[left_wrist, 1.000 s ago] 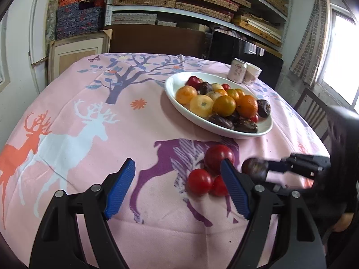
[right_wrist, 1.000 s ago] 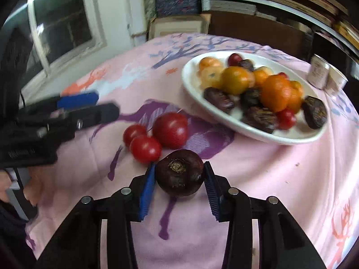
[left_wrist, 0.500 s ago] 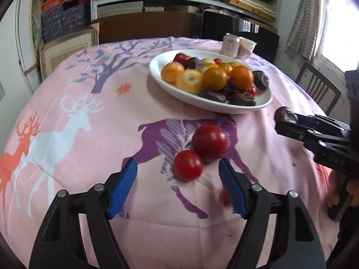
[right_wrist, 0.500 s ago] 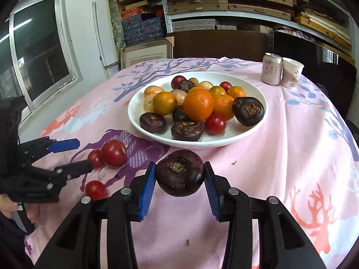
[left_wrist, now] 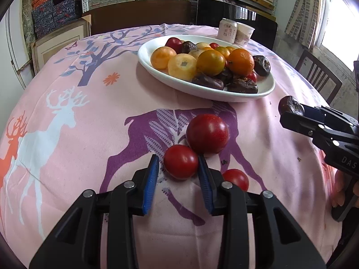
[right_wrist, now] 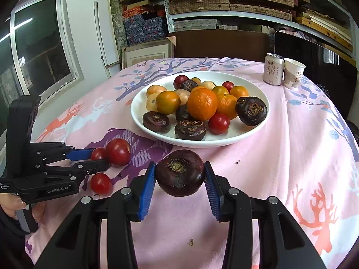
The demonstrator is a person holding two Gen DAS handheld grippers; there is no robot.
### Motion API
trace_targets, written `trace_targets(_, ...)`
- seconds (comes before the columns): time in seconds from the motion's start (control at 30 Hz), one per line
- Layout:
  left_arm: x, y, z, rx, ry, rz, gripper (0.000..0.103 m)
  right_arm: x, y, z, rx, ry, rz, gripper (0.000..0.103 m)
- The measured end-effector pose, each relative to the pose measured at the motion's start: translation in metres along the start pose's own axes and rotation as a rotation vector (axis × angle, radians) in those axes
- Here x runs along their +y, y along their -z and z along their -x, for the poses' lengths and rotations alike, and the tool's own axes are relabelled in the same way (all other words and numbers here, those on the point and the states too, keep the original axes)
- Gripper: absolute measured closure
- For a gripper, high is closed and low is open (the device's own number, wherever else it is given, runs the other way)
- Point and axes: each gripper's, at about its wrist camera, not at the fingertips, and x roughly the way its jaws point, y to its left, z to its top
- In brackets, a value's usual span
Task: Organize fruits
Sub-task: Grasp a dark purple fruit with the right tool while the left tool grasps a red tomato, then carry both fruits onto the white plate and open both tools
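My left gripper (left_wrist: 178,168) straddles a small red tomato (left_wrist: 180,161) on the pink cloth, its jaws close around it with a small gap on the left side. A bigger red fruit (left_wrist: 207,130) lies just beyond it and another small tomato (left_wrist: 235,179) lies to its right. My right gripper (right_wrist: 179,174) is shut on a dark purple water chestnut (right_wrist: 180,172), held above the cloth in front of the white plate (right_wrist: 224,142). The plate holds oranges, yellow fruits, tomatoes and several dark chestnuts. The left gripper also shows in the right wrist view (right_wrist: 89,158).
A drink can (right_wrist: 273,71) and a paper cup (right_wrist: 293,74) stand behind the plate at the back right. A wooden chair (left_wrist: 318,76) stands by the table's right edge. Shelves with boxes line the back wall.
My left gripper has moved forward and narrowed around the small tomato. My right gripper has lifted the chestnut away from the tomatoes and swung to face the plate.
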Motion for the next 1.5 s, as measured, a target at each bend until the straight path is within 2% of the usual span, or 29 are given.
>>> trace_targets(0.03,0.0,0.0,0.0,-0.002,-0.001,-0.001,0.068,0.0,0.0,0.0,-0.001,0.0,-0.001,0.06)
trace_targets(0.1,-0.002,0.0,0.001,-0.008,0.008,-0.01,0.075,0.0,0.0,0.001,-0.003,0.002,-0.003,0.06)
trace_targets(0.53,-0.005,0.002,0.026,-0.134,-0.02,-0.015,0.075,-0.003,0.0,0.004,-0.022,0.0,-0.015,0.06)
trace_targets(0.73,-0.002,0.001,0.033,-0.164,-0.027,-0.009,0.075,-0.005,0.0,0.007,-0.035,-0.003,-0.026,0.06)
trace_targets(1.0,-0.002,0.003,0.044,-0.2,-0.021,-0.003,0.074,-0.011,-0.002,0.014,-0.061,-0.028,-0.066,0.06)
trace_targets(1.1,0.001,-0.001,0.052,-0.219,0.006,0.011,0.074,-0.017,-0.011,0.019,-0.075,-0.057,-0.104,0.06)
trace_targets(1.2,-0.002,-0.02,0.06,-0.227,0.018,-0.012,0.074,-0.025,-0.032,0.029,-0.108,-0.049,-0.109,0.06)
trace_targets(1.33,-0.01,-0.065,0.067,-0.256,0.044,-0.039,0.074,-0.036,-0.074,0.033,-0.15,-0.023,-0.111,0.06)
trace_targets(1.4,-0.013,-0.086,0.061,-0.257,0.061,-0.036,0.074,-0.038,-0.093,0.028,-0.165,0.001,-0.09,0.06)
trace_targets(1.5,-0.014,-0.113,0.033,-0.216,0.076,-0.015,0.074,-0.038,-0.111,0.008,-0.157,0.026,-0.07,0.06)
